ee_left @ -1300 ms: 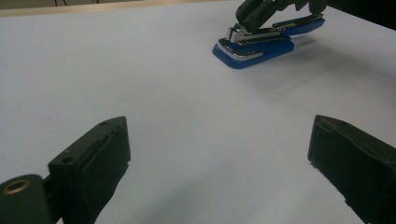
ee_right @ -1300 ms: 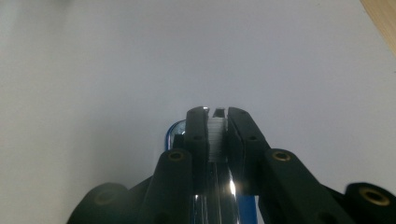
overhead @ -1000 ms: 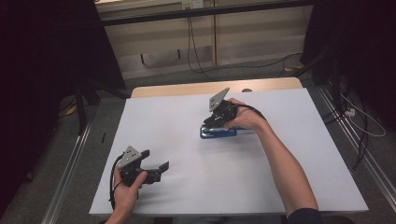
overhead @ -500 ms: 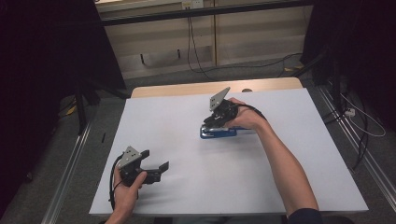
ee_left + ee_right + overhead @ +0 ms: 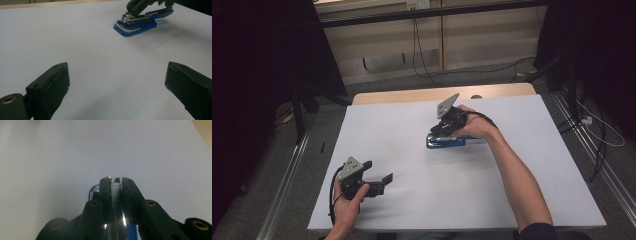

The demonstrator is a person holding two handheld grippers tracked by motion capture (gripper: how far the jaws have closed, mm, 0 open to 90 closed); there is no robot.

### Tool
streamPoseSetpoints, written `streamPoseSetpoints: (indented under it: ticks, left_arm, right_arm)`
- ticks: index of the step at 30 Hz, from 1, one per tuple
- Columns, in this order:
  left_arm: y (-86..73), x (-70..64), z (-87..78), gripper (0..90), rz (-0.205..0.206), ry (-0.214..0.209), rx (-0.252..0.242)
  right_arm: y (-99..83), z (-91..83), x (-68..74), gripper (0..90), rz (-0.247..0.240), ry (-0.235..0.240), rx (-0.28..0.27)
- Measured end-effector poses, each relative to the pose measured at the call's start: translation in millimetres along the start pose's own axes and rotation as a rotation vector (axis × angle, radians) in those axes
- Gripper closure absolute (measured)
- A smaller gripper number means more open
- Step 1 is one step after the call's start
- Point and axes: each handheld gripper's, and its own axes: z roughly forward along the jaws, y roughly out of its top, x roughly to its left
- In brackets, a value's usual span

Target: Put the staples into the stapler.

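The white table (image 5: 512,200) takes up the middle of the high view, with a strip of bare wood (image 5: 412,95) along its far edge; grey floor runs beyond it, black cables (image 5: 414,45) trailing across that floor toward a pale panelled wall; the person's right forearm (image 5: 517,180) comes in from the lower right and stretches well up the table; the left hand (image 5: 344,210) sits low at the near left corner.

Now to the blue stapler (image 5: 446,142); it lies flat on the table just past centre, well apart from the left side, its base on the white surface and its metal upper arm lifted a little at the front, as the left gripper view shows (image 5: 136,22).

The right gripper (image 5: 443,127) is down on it, grey plate tilted up; in the right gripper view its jaws are clenched tight on the stapler's shiny metal top (image 5: 117,195), blue showing beneath, so that one is grasping the stapler.

The left gripper (image 5: 377,175) rests near the front edge; jaws released and spread wide in the left gripper view, bare table between them, both black pads (image 5: 56,85) clear of anything; its cable loops by the wrist.
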Motion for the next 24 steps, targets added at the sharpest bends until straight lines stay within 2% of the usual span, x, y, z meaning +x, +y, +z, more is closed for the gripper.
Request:
streamPoseSetpoints:
  ticks: [11,15,20,24]
  left_arm:
    - [-0.1,0.2,0.5,5.8,0.002,0.001,0.004]
    - [-0.1,0.2,0.4,5.9,0.002,0.0,0.004]
    - [0.0,0.2,0.2,5.8,0.002,0.0,0.003]
    - [-0.1,0.5,0.0,5.8,0.0,0.001,0.002]
  right_arm:
    - [-0.2,3.6,-0.6,79.1,-0.006,0.001,0.006]
    - [0.0,3.9,-0.1,78.6,0.006,-0.001,0.008]
    - [-0.3,2.8,-1.6,69.2,0.042,-0.023,-0.003]
    - [0.1,1.8,-1.8,65.1,0.064,-0.041,-0.018]
